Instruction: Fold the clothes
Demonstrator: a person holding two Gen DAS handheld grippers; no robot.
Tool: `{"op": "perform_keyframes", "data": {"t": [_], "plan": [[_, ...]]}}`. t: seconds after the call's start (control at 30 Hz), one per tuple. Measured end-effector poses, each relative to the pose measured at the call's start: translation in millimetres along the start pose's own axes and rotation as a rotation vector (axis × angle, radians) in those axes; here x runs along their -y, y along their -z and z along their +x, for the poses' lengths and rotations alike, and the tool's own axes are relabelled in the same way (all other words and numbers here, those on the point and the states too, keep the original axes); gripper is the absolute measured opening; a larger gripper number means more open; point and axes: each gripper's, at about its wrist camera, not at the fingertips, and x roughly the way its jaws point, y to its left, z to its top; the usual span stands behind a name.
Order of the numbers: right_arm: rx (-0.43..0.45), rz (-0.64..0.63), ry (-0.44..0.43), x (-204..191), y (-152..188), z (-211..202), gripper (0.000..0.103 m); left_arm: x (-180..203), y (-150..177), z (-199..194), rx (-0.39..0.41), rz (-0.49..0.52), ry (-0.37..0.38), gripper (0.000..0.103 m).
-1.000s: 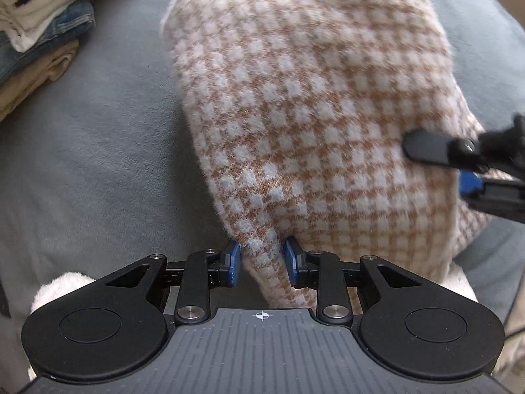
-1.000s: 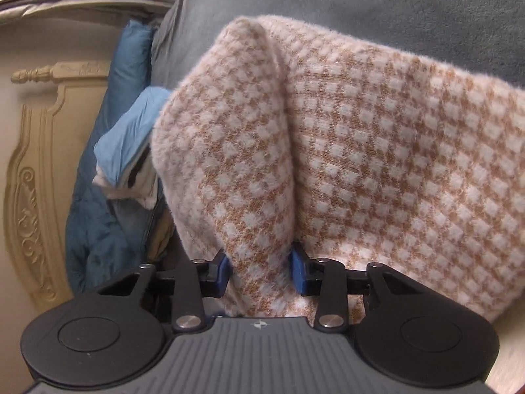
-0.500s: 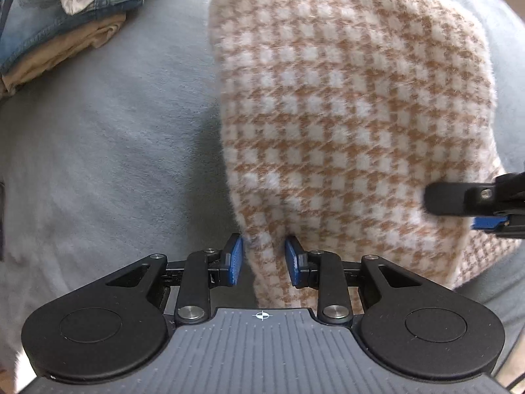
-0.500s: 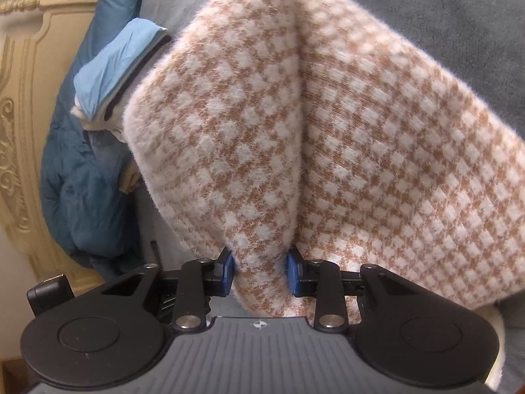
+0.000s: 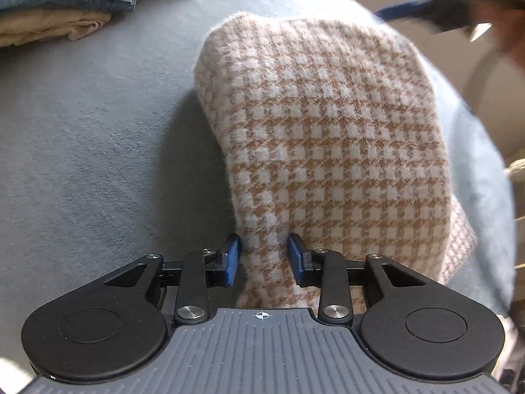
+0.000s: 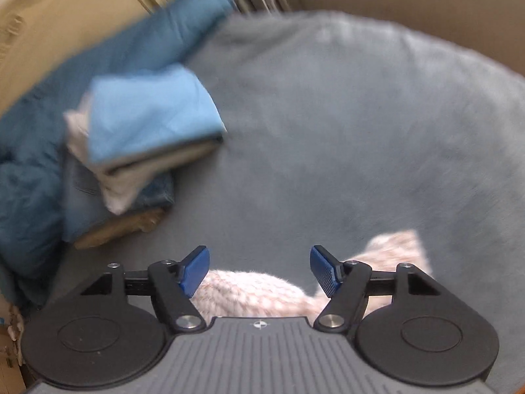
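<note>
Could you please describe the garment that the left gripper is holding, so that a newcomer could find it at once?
On the grey blanket, look in front of the left gripper, away from the stack of folded clothes. The fuzzy sweater is pinched there, the only piece with a tan-and-white checked pattern.

A grey-blue plush blanket (image 6: 344,124) covers the bed, bearing a tan-and-white houndstooth knit garment (image 5: 328,138) laid flat and, well apart from it, a stack of folded clothes (image 6: 137,151) (light blue piece on top, denim and tan below) beside a rumpled teal quilt (image 6: 29,177).
</note>
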Motion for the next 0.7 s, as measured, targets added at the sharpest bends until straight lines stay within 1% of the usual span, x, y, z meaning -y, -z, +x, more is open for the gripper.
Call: {"op": "perform_keyframes", "data": {"t": [0.1, 0.2, 0.27, 0.3, 0.4, 0.47, 0.5, 0.6, 0.7], "plan": [[-0.091, -0.048, 0.040, -15, 15, 19, 0.073, -10, 9, -7, 0.022, -0.044, 0.056, 0.034], [-0.182, -0.096, 0.080, -31, 31, 37, 0.073, -16, 21, -20, 0.036, -0.072, 0.058, 0.034], [-0.242, -0.127, 0.107, -41, 41, 50, 0.074, -26, 29, -32, 0.057, -0.117, 0.054, 0.034], [-0.260, -0.152, 0.112, -46, 49, 49, 0.074, -31, 34, -39, 0.068, -0.142, 0.051, 0.034], [-0.279, -0.231, 0.104, -57, 79, 32, 0.073, -53, 37, -57, 0.119, -0.214, 0.043, 0.034], [-0.273, -0.250, 0.091, -58, 104, 20, 0.072, -68, 38, -70, 0.155, -0.262, 0.037, 0.034], [-0.266, -0.255, 0.081, -58, 117, 14, 0.072, -69, 40, -78, 0.176, -0.276, 0.038, 0.034], [-0.237, -0.250, 0.038, -61, 155, -8, 0.069, -74, 34, -90, 0.216, -0.263, 0.055, 0.034], [-0.213, -0.284, 0.025, -68, 204, -27, 0.067, -77, 20, -98, 0.259, -0.249, 0.074, 0.040]]}}
